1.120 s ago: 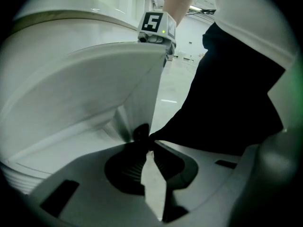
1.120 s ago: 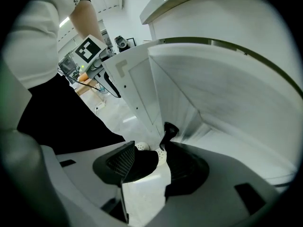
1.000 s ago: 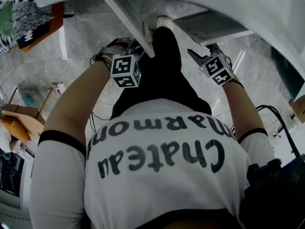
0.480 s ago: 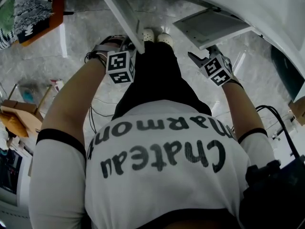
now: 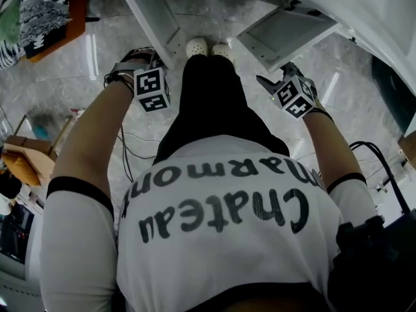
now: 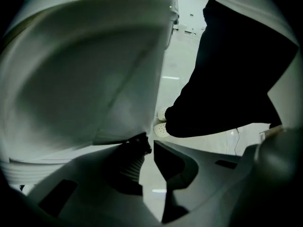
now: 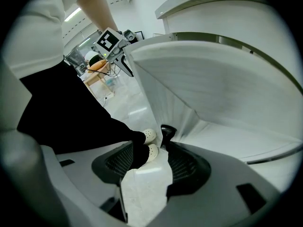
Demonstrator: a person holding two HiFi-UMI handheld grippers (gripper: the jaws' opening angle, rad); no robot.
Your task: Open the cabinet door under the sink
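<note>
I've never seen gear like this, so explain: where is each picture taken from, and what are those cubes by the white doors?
No robot: a person holds two hand-held grippers; each marker cube is part of one. The head view looks down at the floor, white shoes and two open cabinet doors. The other views ride on the grippers, looking along their jaws. The left hand-held gripper has its jaws nearly together at the corner of the left door; whether they pinch it is unclear. The right hand-held gripper has just been opening its jaws, with nothing between them.
</note>
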